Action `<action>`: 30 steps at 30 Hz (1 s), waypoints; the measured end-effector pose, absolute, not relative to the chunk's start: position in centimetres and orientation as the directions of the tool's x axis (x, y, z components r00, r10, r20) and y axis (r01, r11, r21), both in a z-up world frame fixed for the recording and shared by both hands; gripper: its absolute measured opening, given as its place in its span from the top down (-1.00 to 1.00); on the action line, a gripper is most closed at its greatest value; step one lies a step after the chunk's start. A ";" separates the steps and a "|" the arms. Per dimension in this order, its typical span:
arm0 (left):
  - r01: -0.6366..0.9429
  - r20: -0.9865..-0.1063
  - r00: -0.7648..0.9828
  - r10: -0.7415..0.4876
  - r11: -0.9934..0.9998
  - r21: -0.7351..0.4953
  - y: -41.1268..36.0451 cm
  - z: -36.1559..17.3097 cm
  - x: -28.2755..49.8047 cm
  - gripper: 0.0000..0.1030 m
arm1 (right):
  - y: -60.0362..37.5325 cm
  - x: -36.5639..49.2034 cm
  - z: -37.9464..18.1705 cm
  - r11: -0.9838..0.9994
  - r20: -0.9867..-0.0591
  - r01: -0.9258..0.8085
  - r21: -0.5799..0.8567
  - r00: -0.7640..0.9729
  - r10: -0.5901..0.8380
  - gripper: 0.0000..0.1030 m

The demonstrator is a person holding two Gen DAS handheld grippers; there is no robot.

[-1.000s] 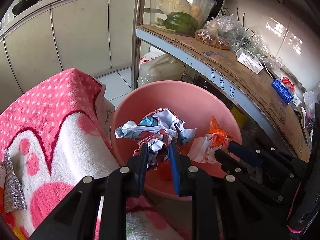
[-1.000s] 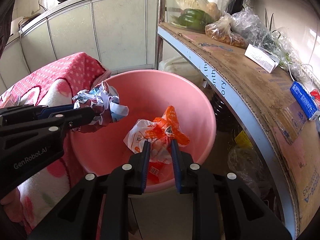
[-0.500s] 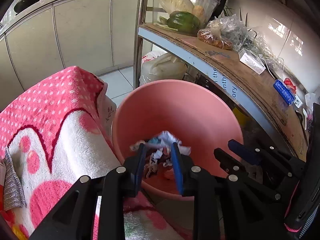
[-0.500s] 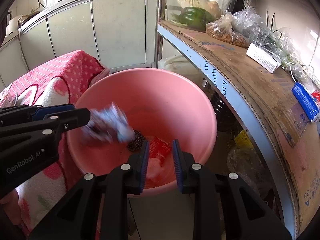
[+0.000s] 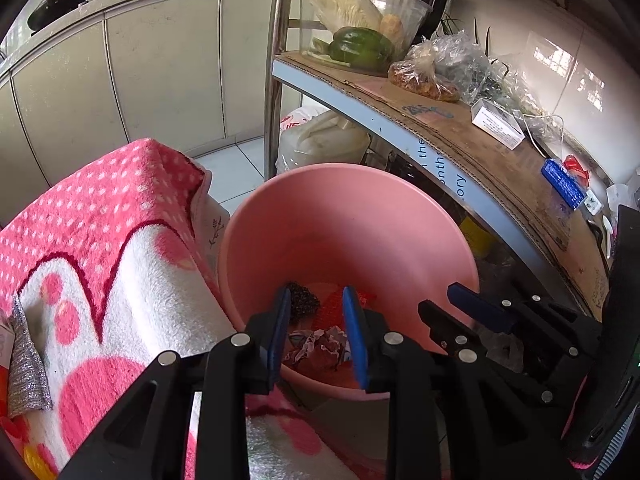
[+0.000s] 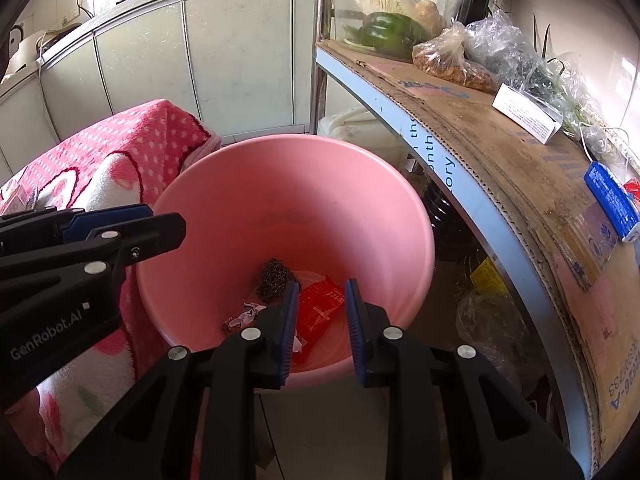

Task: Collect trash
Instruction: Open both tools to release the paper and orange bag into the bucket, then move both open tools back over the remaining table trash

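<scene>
A pink basin (image 5: 340, 224) (image 6: 288, 184) stands on the floor between a blanket and a shelf. In its bottom lie a crumpled paper wad (image 5: 320, 346) (image 6: 244, 314), a red-orange wrapper (image 6: 320, 304) (image 5: 332, 312) and a dark wire scourer (image 5: 302, 306) (image 6: 274, 276). My left gripper (image 5: 316, 294) (image 6: 166, 222) hovers over the basin's near left side, open, with nothing between its blue pads. My right gripper (image 6: 322, 286) (image 5: 438, 300) hangs over the near right side, open too and holding nothing.
A pink and white blanket (image 5: 100, 248) lies against the basin on the left, with a silver glittery scrap (image 5: 24, 368) on it. A cardboard-covered shelf (image 5: 460, 140) on the right carries a bowl of vegetables (image 5: 360, 20), plastic bags and small boxes. A white jug (image 5: 320, 140) sits beneath.
Both grippers opened. The crumpled paper fell from the left one and the orange wrapper from the right one, and both now lie in the basin's bottom.
</scene>
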State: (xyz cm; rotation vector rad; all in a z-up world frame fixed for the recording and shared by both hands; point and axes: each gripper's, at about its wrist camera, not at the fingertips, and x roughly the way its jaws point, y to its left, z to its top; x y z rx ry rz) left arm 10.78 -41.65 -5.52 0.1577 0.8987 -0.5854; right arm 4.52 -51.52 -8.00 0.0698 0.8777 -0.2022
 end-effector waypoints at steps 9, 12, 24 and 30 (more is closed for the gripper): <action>0.534 -0.758 0.486 -0.435 0.834 -0.137 -41.1 -3.9 9.6 0.32 | -51.1 3.9 -7.1 0.979 -0.757 0.201 -0.023 0.637 -0.148 0.52; 0.532 -0.748 0.500 -0.436 0.837 -0.132 -40.7 -3.2 9.1 0.29 | -51.0 3.5 -6.6 0.980 -0.751 0.200 -0.024 0.644 -0.149 0.52; 0.538 -0.696 0.544 -0.468 0.832 -0.139 -38.6 0.7 6.8 0.28 | -49.6 2.0 -3.9 0.983 -0.709 0.183 -0.035 0.688 -0.153 0.32; 0.546 -0.656 0.574 -0.490 0.826 -0.139 -36.4 3.0 5.2 0.28 | -48.2 1.0 -2.3 0.986 -0.683 0.160 -0.046 0.716 -0.148 0.32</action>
